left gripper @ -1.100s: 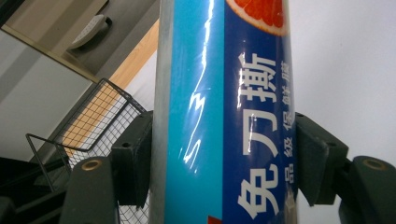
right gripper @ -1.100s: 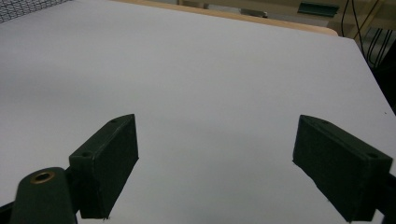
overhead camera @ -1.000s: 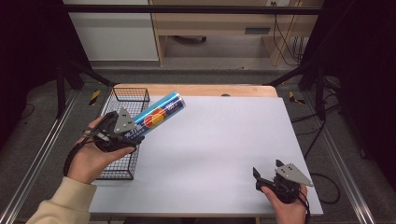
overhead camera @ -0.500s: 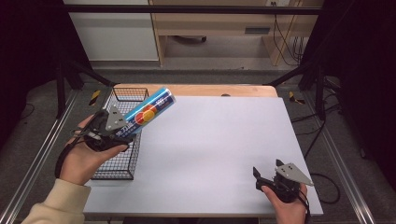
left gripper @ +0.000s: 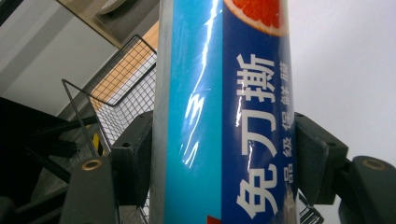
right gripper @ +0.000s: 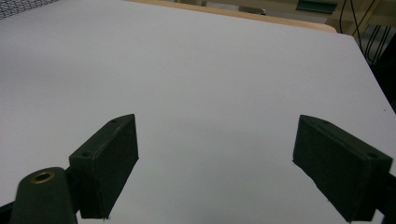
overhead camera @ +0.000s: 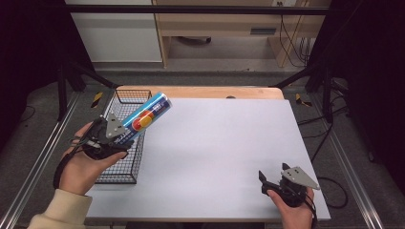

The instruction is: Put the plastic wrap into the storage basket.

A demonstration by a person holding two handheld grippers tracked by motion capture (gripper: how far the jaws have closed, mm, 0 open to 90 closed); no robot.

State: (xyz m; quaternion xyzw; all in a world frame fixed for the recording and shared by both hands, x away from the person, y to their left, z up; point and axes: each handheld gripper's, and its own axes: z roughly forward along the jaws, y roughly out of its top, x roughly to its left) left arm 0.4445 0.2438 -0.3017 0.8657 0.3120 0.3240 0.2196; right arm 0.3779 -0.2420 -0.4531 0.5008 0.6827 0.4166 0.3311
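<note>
Blue tube (overhead camera: 143, 119): long cylindrical pack, glossy blue wrap, white Chinese characters down its side, orange-red fruit graphic near the middle. Held in the air over the left edge of the tabletop (overhead camera: 215, 143), above the near-right part of the wire basket (overhead camera: 125, 98). Long axis runs diagonally in the high view: lower end at the near left, inside the gripper; upper end, with a pale silvery cap, points to the far right and tilts upward. The far end overhangs the basket's right rim and reaches just over the white surface.

Left gripper (overhead camera: 117, 138): jaws pinched on the blue tube near its lower end, one black pad on either side. In the left gripper view the pads (left gripper: 135, 156) press flat against the tube's two sides, and the tube (left gripper: 224, 112) rises straight up between them; the orange fruit print shows at the top. Grey three-cornered plate sits on top of the gripper. Left hand (overhead camera: 83, 164) wraps the handle from below, cream sleeve at the wrist.

Wire basket: black mesh, rectangular, along the left edge of the tabletop, its long side running near to far. Its contents cannot be made out.

Right gripper (overhead camera: 270, 181): near the near-right corner of the tabletop, held low in the right hand (overhead camera: 293, 212). Jaws spread wide, nothing between them; in the right gripper view the two pads (right gripper: 109, 158) stand well apart over bare white surface.

Tabletop: white board on a wooden base, wood strip visible at the far edge.
</note>
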